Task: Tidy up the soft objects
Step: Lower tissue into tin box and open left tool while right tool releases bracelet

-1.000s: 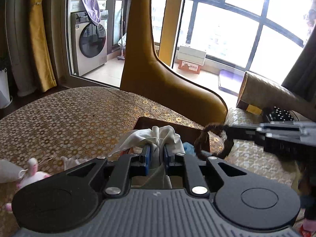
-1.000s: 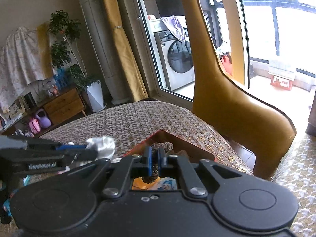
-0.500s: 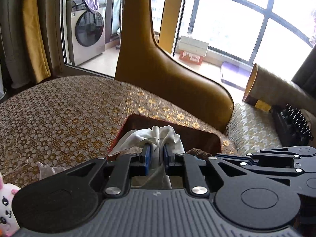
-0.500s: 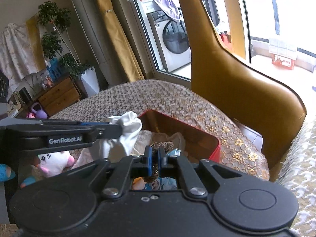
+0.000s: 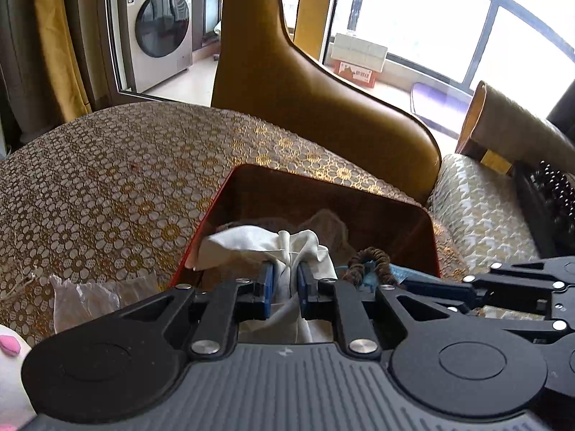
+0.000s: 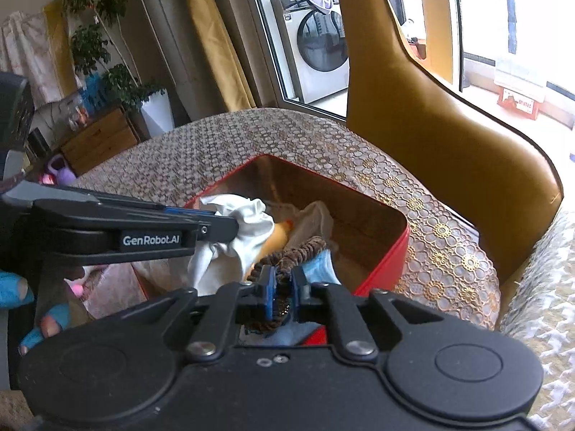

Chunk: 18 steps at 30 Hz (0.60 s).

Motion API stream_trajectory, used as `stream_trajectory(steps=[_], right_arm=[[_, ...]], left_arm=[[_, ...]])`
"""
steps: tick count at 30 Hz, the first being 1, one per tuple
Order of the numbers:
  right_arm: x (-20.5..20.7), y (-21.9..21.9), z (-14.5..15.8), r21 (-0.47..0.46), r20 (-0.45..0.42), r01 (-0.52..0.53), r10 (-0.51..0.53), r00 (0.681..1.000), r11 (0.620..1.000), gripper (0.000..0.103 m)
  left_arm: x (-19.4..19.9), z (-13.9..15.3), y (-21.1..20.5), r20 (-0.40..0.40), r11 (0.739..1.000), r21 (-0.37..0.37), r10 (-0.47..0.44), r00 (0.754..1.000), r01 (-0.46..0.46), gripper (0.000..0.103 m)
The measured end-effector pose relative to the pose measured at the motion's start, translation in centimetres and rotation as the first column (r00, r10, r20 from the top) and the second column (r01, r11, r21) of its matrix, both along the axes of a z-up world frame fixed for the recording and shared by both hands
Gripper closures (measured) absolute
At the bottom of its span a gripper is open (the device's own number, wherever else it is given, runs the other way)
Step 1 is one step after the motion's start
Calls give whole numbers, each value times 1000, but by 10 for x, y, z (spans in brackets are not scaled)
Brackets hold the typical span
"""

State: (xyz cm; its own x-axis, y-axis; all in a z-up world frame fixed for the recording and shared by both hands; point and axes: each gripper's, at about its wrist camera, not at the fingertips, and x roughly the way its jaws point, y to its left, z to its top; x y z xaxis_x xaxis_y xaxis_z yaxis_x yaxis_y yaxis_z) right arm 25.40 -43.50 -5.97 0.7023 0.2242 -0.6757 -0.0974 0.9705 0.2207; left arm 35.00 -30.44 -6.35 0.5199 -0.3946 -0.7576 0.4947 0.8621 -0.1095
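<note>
The left gripper (image 5: pixel 284 283) is clamped on a white cloth (image 5: pixel 266 244), the fabric bunched between its blue pads (image 5: pixel 267 287) and spilling out ahead over the near-left rim of the red box (image 5: pixel 429 237). In the right view the same gripper (image 6: pixel 230 228) comes in from the left, its tip above the box's left rim, with the cloth (image 6: pixel 233 251) hanging from it into the opening.

The right gripper (image 6: pixel 281 287) is closed on a brown braided ring (image 6: pixel 291 251), which arches up from the pads over the box's near edge. In the left view the ring (image 5: pixel 370 262) sits just right of the cloth, and the right gripper (image 5: pixel 431 285) reaches in from the right. The two grippers are close together over the near half of the box.

Inside the box (image 6: pixel 399 248) lie a beige cloth (image 6: pixel 312 221), something orange (image 6: pixel 278 233) and a light blue piece (image 6: pixel 320 264) touching the ring. The far half shows bare brown wall, so open room lies toward the back corner.

The box rests on a floral tablecloth (image 5: pixel 107 186) near the table's right edge. A tan chair back (image 5: pixel 323 100) rises just beyond that edge. Left of the box lie a clear wrapper (image 5: pixel 86 294) and a white and pink plush (image 5: pixel 10 359) at the picture's corner.
</note>
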Motion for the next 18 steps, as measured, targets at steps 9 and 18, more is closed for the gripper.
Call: stream_trajectory(steps=[9, 18], right_arm=[[-3, 10, 3, -97, -4, -27, 27, 1000, 995, 81], [-7, 8, 9, -98, -1, -16, 16, 1000, 995, 71]], left_arm=[[-3, -4, 0, -14, 1000, -3, 9, 1000, -9, 89], [-10, 4, 5, -4, 1000, -7, 1, 1000, -1, 88]])
